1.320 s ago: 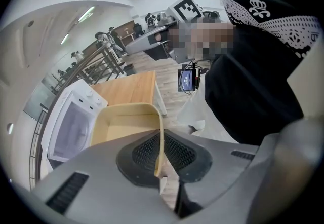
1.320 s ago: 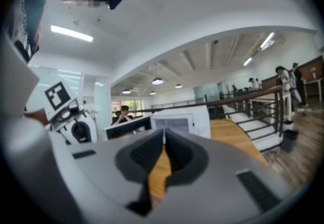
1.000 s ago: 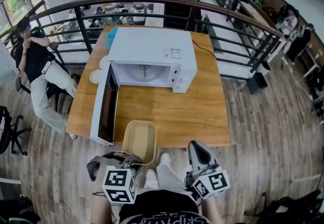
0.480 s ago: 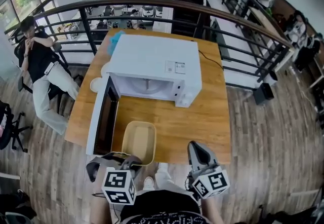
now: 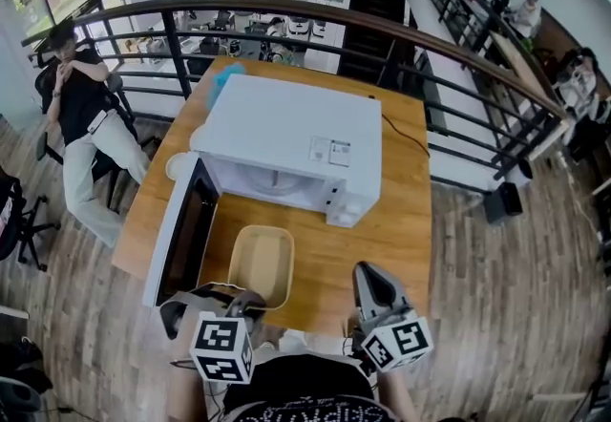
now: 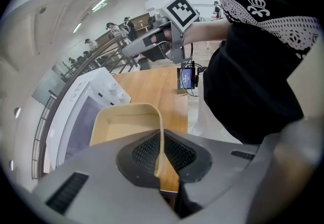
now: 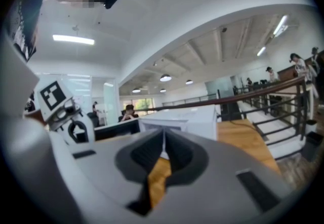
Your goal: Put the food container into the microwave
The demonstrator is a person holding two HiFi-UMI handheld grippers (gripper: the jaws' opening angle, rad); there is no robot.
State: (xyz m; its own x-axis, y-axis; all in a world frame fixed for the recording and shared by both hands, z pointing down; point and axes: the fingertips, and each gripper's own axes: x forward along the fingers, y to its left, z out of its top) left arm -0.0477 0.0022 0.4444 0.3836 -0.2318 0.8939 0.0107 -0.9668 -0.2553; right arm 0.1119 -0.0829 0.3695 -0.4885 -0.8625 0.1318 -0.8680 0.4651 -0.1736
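Note:
A beige food container (image 5: 260, 263) hangs over the front part of the wooden table (image 5: 382, 239), just ahead of the white microwave (image 5: 286, 138). The microwave's door (image 5: 181, 229) stands swung open to the left. My left gripper (image 5: 237, 301) is shut on the container's near rim. In the left gripper view the container (image 6: 121, 124) has its thin wall pinched between the left gripper's (image 6: 161, 149) pads. My right gripper (image 5: 368, 279) is to the right of the container, shut and holding nothing. In its own view the right gripper (image 7: 163, 139) faces the microwave (image 7: 187, 119).
A person (image 5: 81, 115) sits on a chair left of the table. A dark railing (image 5: 382, 29) curves behind the table. A white round dish (image 5: 179, 165) lies left of the microwave and a blue object (image 5: 224, 76) lies behind it.
Both grippers and the container have moved forward towards the microwave. The container, earlier hanging over the table's front edge, is now over the tabletop.

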